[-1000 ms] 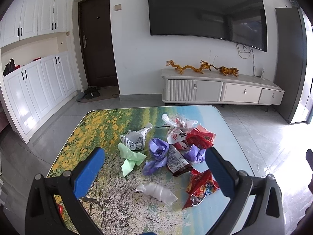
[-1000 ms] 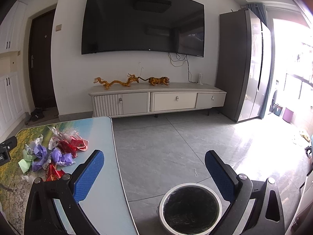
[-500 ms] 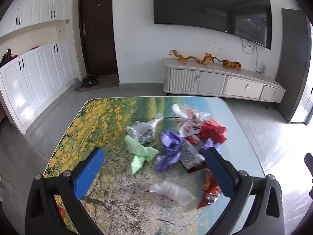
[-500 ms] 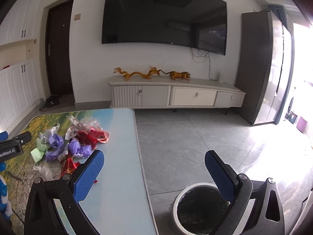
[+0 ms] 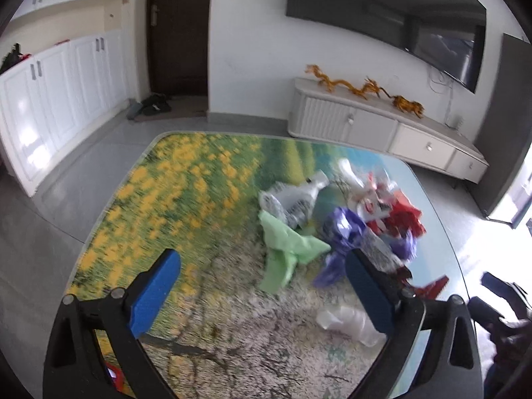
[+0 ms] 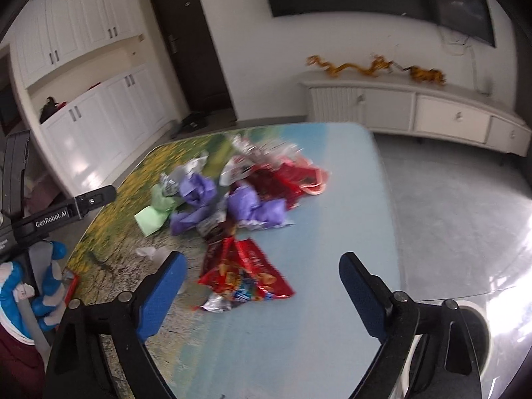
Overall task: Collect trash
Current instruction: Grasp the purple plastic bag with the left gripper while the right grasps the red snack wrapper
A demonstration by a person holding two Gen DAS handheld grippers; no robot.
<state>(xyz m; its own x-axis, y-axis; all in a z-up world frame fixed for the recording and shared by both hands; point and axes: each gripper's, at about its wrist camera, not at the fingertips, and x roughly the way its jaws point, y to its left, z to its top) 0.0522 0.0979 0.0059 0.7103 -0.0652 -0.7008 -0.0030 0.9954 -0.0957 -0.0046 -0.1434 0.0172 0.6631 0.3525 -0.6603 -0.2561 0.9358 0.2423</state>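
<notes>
Trash now fills both wrist views. A second ago the right gripper (image 6: pixel 259 286) looked across the grey floor with the white-rimmed round bin (image 6: pixel 478 329) between its fingers; it has swung round to the table with the printed meadow scene (image 6: pixel 332 232), and the bin sits just beyond its right finger at the table's edge. The left gripper (image 5: pixel 262 286) has closed in too, the pile looming larger ahead. By my reading, both are on approach and nothing has been collected yet.

Right jaws have just been closing slightly but stand wide apart, empty; the crumpled red foil snack bag (image 6: pixel 246 272) lies between and just ahead of them, untouched. Left jaws stand wide apart and empty, with the crumpled green paper (image 5: pixel 289 249) ahead between them and the clear plastic wrapper (image 5: pixel 349 322) beside the right finger.
</notes>
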